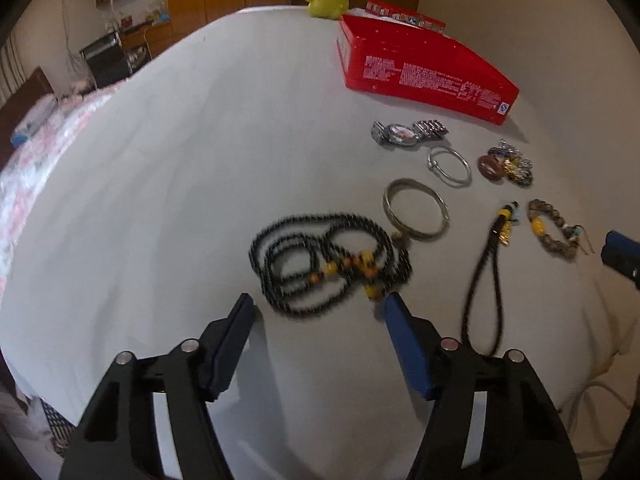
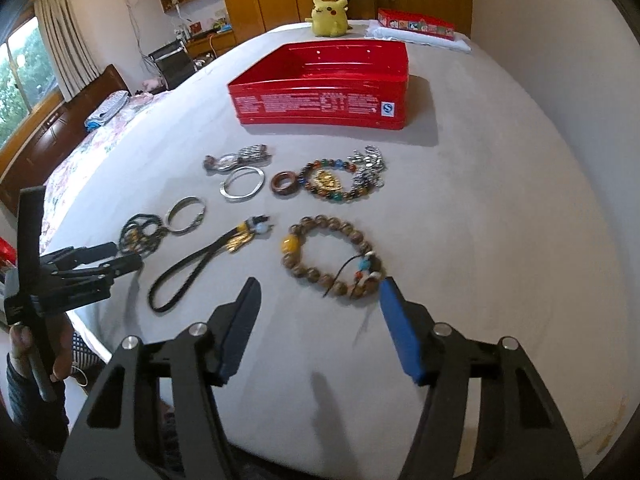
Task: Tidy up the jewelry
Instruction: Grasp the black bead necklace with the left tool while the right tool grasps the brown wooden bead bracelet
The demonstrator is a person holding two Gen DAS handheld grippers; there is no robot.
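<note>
Both claws (image 1: 320, 304) (image 2: 318, 286) hang open over black beads (image 1: 328, 260), wooden bracelet (image 2: 332, 256)

Black bead necklace (image 1: 330, 264) smearing with motion blur, beads not resolving. Braided cord (image 1: 482, 292) blurring along its loop. Right gripper (image 1: 622, 254) getting cropped by frame edge, fingers mostly hidden.

White-sheeted bed (image 2: 480, 208). Bearing red tin (image 2: 320, 84), yellow plush (image 2: 329, 16), watch (image 2: 236, 157). Also bangles (image 2: 243, 183), bead strings (image 1: 328, 264), braided cord (image 2: 192, 272).
</note>
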